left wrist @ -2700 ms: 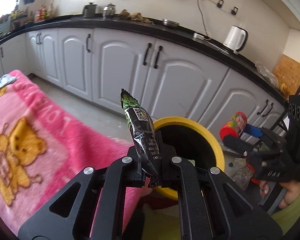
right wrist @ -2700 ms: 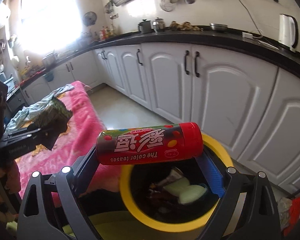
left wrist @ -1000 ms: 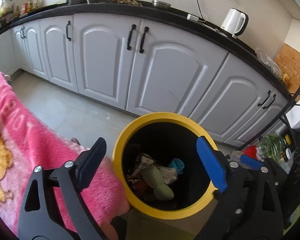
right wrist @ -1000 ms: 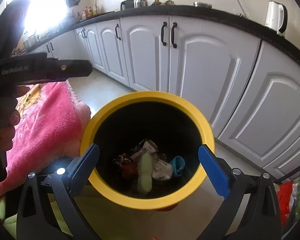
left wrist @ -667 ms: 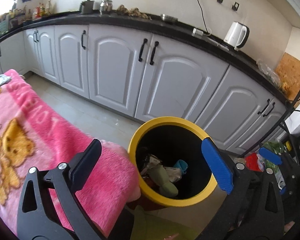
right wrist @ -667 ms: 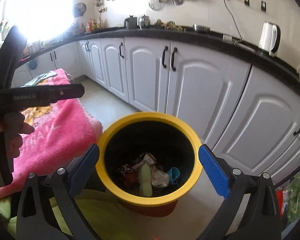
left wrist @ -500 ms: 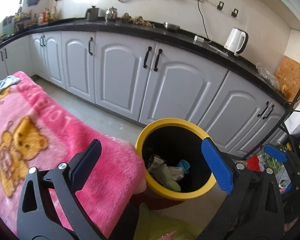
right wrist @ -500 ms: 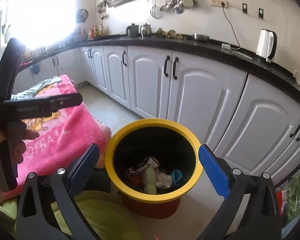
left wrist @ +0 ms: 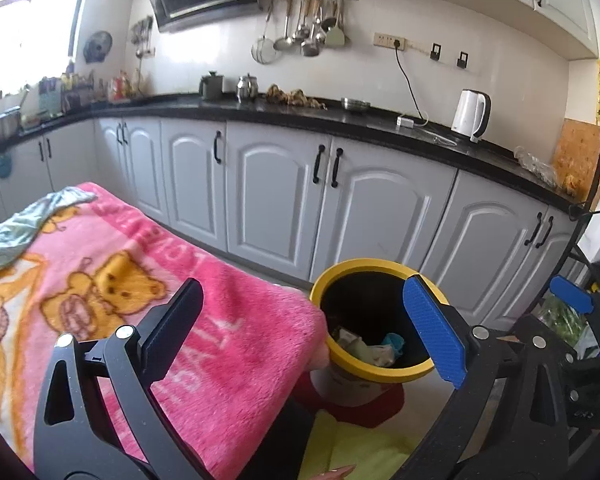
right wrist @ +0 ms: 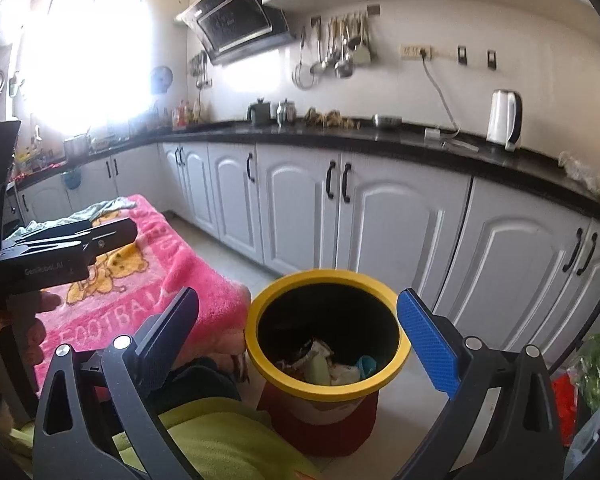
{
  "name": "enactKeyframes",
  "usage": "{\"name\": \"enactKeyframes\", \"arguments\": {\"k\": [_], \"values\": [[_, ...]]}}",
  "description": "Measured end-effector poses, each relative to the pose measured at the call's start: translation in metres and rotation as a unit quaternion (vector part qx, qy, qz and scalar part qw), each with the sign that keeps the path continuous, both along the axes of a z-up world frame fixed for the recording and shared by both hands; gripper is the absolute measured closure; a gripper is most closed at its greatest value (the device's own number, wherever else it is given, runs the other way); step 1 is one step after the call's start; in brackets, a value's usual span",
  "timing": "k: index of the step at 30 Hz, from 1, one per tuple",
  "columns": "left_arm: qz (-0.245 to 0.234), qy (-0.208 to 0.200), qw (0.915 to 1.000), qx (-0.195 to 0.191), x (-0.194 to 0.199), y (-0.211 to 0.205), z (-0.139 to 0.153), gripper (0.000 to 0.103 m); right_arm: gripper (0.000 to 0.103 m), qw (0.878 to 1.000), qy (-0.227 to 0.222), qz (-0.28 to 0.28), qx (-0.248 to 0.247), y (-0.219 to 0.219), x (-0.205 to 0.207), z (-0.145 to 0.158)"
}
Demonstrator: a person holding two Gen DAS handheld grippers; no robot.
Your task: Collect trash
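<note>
A yellow-rimmed trash bin with a black liner stands on the floor beside the pink blanket; several pieces of trash lie inside it. My left gripper is open and empty, raised above and behind the bin, partly over the blanket. My right gripper is open and empty, above and back from the bin. The left gripper also shows at the left of the right wrist view, and the right gripper's blue pad at the right edge of the left wrist view.
A pink bear-print blanket covers a surface on the left, with a grey-green cloth at its far end. White cabinets under a black counter run behind the bin. Green and red bags lie at the right.
Both grippers opened and dropped the snack wrapper and red candy tube into the bin, then rose and pulled back, so the bin looks smaller and lower.
</note>
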State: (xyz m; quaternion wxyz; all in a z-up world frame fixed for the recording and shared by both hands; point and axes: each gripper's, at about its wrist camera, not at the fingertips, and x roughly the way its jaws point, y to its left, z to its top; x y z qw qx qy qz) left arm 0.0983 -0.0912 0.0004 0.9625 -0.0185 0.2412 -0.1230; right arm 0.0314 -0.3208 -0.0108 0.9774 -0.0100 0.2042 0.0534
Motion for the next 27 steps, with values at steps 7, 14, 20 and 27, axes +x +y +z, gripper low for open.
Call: {"name": "enactKeyframes", "arguments": {"k": [7, 14, 20, 27], "values": [[0.015, -0.040, 0.9990, 0.010, -0.030, 0.006, -0.009, 0.011, 0.006, 0.999, -0.033, -0.031, -0.011, 0.005, -0.019, -0.005], [0.015, -0.059, 0.9982, -0.003, -0.046, 0.011, -0.016, 0.011, 0.006, 0.996, -0.087, -0.029, -0.021, 0.015, -0.045, -0.002], [0.014, -0.080, 0.9966, -0.015, -0.056, 0.013, -0.015, 0.011, 0.006, 0.995, -0.093, -0.014, -0.023, 0.021, -0.046, -0.004], [0.025, -0.111, 0.9933, -0.020, -0.064, 0.017, -0.010, 0.011, 0.006, 0.993, -0.113, -0.022, -0.027, 0.023, -0.049, -0.001]]}}
